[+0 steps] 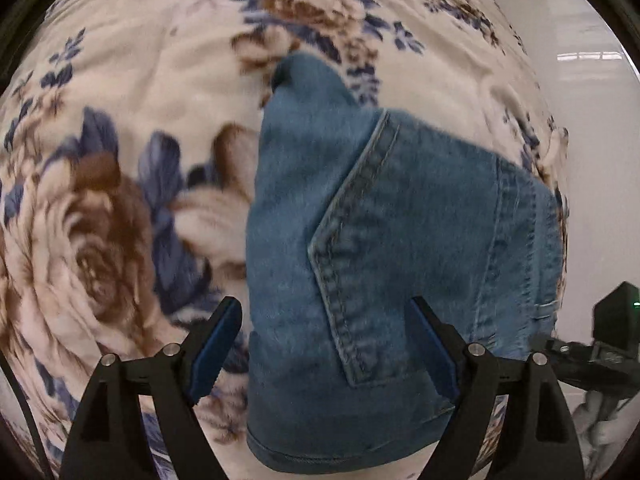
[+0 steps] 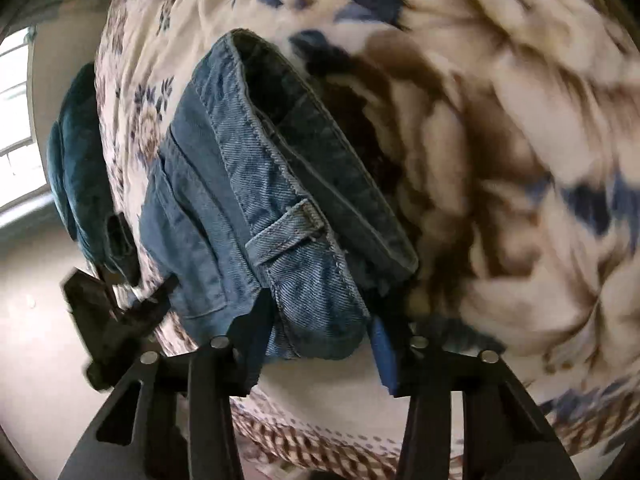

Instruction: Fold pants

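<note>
the left gripper (image 1: 326, 344) stands wide above the folded jeans (image 1: 384, 264), pressing nothing; the right gripper (image 2: 320, 336) straddles the waistband (image 2: 320, 200), grip unclear. the jeans lie on the floral blanket (image 1: 100, 240). smooth the near fold flat (gently). only the right view shows the belt loop (image 2: 286, 232).

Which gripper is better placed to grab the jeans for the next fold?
Probably right: the right gripper straddles the waistband of the jeans, while the left gripper is spread wide above flat denim.
</note>
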`<state>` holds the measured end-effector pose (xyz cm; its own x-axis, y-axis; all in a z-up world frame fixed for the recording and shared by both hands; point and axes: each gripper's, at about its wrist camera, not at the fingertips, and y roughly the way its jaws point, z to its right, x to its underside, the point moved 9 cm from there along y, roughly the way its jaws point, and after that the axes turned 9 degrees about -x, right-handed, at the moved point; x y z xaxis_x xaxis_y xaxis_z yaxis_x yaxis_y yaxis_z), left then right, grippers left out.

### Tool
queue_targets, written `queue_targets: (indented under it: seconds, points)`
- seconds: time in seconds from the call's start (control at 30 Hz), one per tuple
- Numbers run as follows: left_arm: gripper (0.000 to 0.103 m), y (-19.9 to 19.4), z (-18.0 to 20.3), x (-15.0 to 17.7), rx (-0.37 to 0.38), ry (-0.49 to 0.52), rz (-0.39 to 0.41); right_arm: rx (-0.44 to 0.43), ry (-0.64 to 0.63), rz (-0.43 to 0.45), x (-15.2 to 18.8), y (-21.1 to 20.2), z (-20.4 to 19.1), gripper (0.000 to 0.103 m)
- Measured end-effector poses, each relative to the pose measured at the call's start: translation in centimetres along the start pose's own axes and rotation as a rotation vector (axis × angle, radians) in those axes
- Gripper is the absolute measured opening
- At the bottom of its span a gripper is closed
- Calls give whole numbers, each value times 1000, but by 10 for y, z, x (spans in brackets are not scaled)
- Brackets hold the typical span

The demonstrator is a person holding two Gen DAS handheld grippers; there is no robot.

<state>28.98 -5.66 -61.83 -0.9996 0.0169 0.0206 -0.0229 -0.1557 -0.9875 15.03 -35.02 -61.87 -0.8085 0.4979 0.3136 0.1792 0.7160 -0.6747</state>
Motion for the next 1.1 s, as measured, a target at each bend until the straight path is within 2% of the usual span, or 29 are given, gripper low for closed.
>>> queue_targets:
  seconds: [0.07,0.17,0.23,0.3,0.33,0.37,0.43,0.47,0.53,0.57,0.63,0.7,0.77,0.9,0.97,1.07,1.1]
  points:
    - [84,-2,-3,2,6,-7,2,-33,-18,34,10,-13,-15,33]
    - [85,-8,-4,6,-11,17,12,-30,-69,54,27,-28,-33,33]
    - [85,-8,-6,6,-32,39,14,15,-83,23,35,-23,-24,33]
    - [87,-2,-9,7,-33,43,0,93,-29,15,33,-8,11,33]
    - [87,1,-10,7,-34,36,-7,109,-20,-2,31,2,22,40]
    - [87,1,-11,9,-31,27,-13,129,-14,-26,29,12,33,55]
    - [87,-6,-14,10,-21,16,-7,148,21,-14,25,13,46,78]
    - [87,-12,-17,14,-18,8,0,117,32,7,25,8,46,80]
    - [85,-33,-27,21,-1,-37,75,57,46,62,30,-8,42,82]
    - [85,-48,-29,28,59,-86,128,39,47,92,33,-15,42,84]
    - [85,-62,-34,43,155,-171,161,-18,35,190,41,-30,43,87]
    - [85,-61,-33,70,304,-269,129,-82,1,256,51,-32,41,90]
    - [85,-47,-29,90,404,-354,94,-170,-27,238,64,-14,36,91]
    - [85,-14,-17,104,485,-472,93,-301,-25,195,72,33,30,91]
    - [85,1,-11,107,552,-540,64,-322,18,187,72,59,35,93]
    - [85,13,-10,112,604,-609,52,-388,86,241,64,68,40,99]
    - [85,17,-11,113,607,-619,53,-443,115,261,61,66,39,100]
